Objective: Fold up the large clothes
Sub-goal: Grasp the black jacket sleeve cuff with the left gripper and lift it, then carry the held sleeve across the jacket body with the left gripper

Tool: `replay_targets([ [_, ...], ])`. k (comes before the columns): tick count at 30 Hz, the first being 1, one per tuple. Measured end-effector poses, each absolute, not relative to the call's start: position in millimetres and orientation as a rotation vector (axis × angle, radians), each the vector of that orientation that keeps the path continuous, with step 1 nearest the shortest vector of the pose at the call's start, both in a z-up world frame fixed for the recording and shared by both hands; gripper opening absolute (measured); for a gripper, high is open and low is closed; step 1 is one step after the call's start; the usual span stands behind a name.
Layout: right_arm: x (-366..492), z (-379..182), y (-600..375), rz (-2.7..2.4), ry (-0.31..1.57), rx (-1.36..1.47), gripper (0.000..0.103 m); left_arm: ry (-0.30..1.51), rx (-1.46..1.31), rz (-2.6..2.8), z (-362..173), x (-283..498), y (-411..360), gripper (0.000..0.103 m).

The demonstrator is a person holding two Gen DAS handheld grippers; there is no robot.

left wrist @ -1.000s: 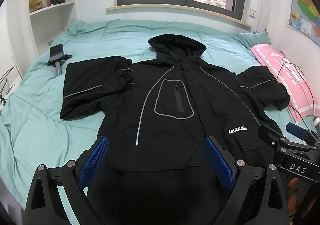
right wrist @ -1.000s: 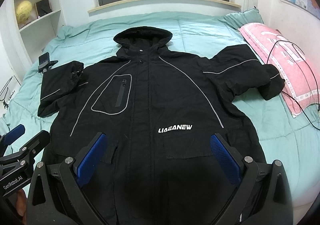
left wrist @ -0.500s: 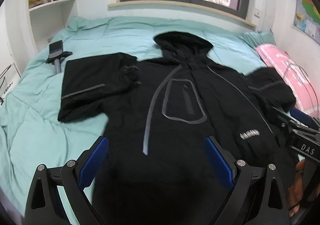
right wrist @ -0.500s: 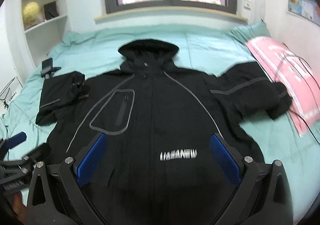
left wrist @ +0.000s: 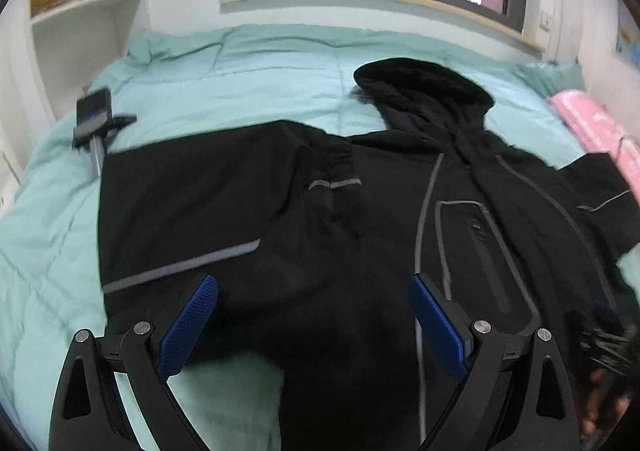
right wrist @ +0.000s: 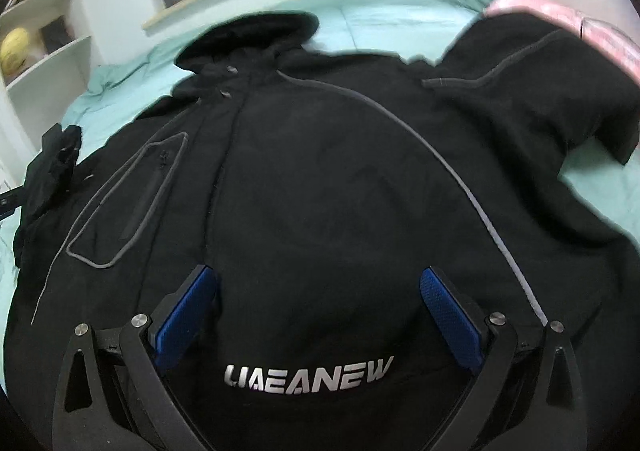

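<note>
Left wrist view: a black hooded jacket [left wrist: 400, 219] lies front-up on a teal-quilted bed [left wrist: 240, 91], filling centre and right of frame. Its hood [left wrist: 424, 87] points to the window at top. One sleeve [left wrist: 192, 219], center-left of frame, is bent back on itself w/ the cuff [left wrist: 332, 175] resting near the chest. The left gripper [left wrist: 314, 315] hovers low over the jacket near that sleeve's underarm at bottom centre, blue fingers [left wrist: 188, 323] spread wide, nothing between them. A phone on a small stand [left wrist: 94, 117] sits on the quilt at upper left. A pink pillow [left wrist: 600, 131] shows at right edge. Lower right corner is too blurred to read.

Right wrist view: the same jacket fills nearly the whole frame, white chest lettering [right wrist: 308, 373] at bottom centre. The right gripper [right wrist: 318, 311] hangs just above the chest, fingers [right wrist: 450, 317] likewise spread and empty. The other sleeve [right wrist: 540, 99] sprawls to upper right, its end folded under, near the pillow.

Progress, judged from both views: approx. nil. Garment is laid out and roughly flat, zip closed, but no body fold is made. Still to do: sleeves brought in across the body, sides folded, hood tucked, hem brought up.
</note>
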State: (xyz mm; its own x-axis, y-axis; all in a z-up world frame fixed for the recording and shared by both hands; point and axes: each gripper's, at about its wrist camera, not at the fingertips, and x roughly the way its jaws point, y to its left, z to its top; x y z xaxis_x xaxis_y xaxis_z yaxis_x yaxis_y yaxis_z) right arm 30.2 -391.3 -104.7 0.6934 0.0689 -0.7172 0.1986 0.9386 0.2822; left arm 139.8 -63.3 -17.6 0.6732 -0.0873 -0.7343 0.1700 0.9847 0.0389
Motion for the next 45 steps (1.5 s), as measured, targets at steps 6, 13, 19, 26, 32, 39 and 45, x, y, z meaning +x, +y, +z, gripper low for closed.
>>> replay_targets([
  [6, 31.4, -106.3, -388.2, -0.072, 0.799, 0.342, 0.103, 0.846, 0.210, 0.008, -51.8, 184.1, -78.7, 0.086],
  [13, 30.9, -108.1, -385.8, -0.070, 0.809, 0.338, 0.103, 0.772, 0.056, -0.017, -25.2, 178.2, -34.7, 0.026],
  [19, 33.0, -108.2, -383.5, -0.074, 0.818, 0.330, 0.103, 0.650, -0.080, -0.031, 43.0, 142.2, 41.1, 0.026],
  [26, 37.3, -109.1, -382.0, -0.080, 0.828, 0.321, 0.103, 0.605, -0.162, 0.173, 64.0, 116.6, 176.0, 0.032],
  [32, 38.9, -109.7, -380.6, -0.093, 0.834, 0.306, 0.103, 0.711, -0.159, 0.442, -4.2, 120.9, 244.2, 0.040],
  [39, 39.1, -110.5, -377.7, -0.106, 0.847, 0.284, 0.103, 0.649, -0.846, 0.206, -75.4, 84.5, 323.7, 0.043],
  [45, 39.8, -110.6, -376.7, -0.111, 0.851, 0.278, 0.103, 0.601, -0.906, 0.182, -75.5, 73.8, 321.9, 0.053],
])
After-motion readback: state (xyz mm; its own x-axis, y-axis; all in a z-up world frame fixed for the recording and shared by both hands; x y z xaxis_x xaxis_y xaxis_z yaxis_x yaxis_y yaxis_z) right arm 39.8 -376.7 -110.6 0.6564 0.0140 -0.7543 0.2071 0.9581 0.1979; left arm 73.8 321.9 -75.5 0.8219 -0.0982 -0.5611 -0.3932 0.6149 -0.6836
